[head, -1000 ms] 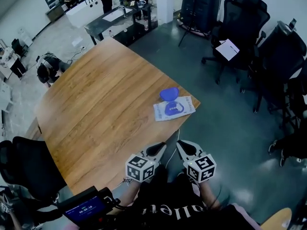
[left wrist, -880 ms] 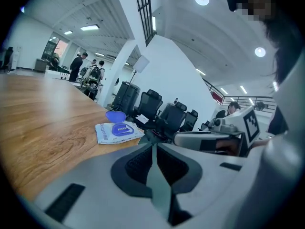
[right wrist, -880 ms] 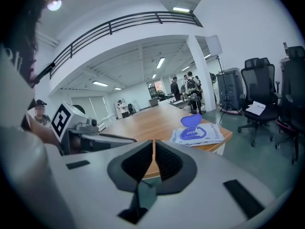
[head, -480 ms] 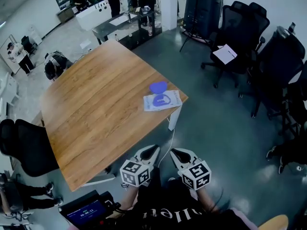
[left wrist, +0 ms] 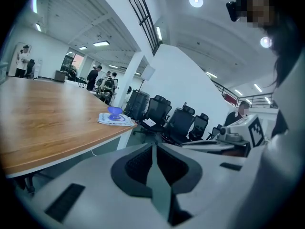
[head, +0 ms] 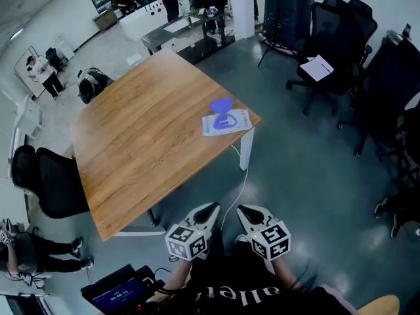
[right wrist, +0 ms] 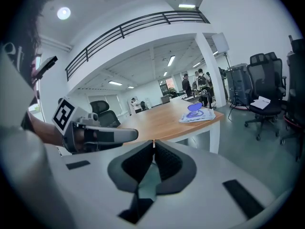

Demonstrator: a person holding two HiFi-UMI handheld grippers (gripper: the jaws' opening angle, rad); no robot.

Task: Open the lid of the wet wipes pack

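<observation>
The wet wipes pack (head: 226, 122) lies flat near the right corner of the wooden table (head: 144, 143), its blue lid (head: 220, 104) flipped up and open. It also shows far off in the left gripper view as a pack (left wrist: 116, 119) and in the right gripper view as a pack (right wrist: 197, 115). Both grippers are held close to the person's body, well away from the table. My left gripper (head: 211, 207) is shut with nothing in it. My right gripper (head: 241, 210) is shut and empty too, side by side with the left.
Black office chairs (head: 341, 31) stand to the right on the grey floor. Another black chair (head: 46, 182) is at the table's left edge. A cable (head: 237, 189) hangs from the table's near corner. People stand by desks (head: 170, 18) in the background.
The view has drawn back from the table: the table and wipes pack now sit farther off and higher in the head view. Both grippers stay shut near the body.
</observation>
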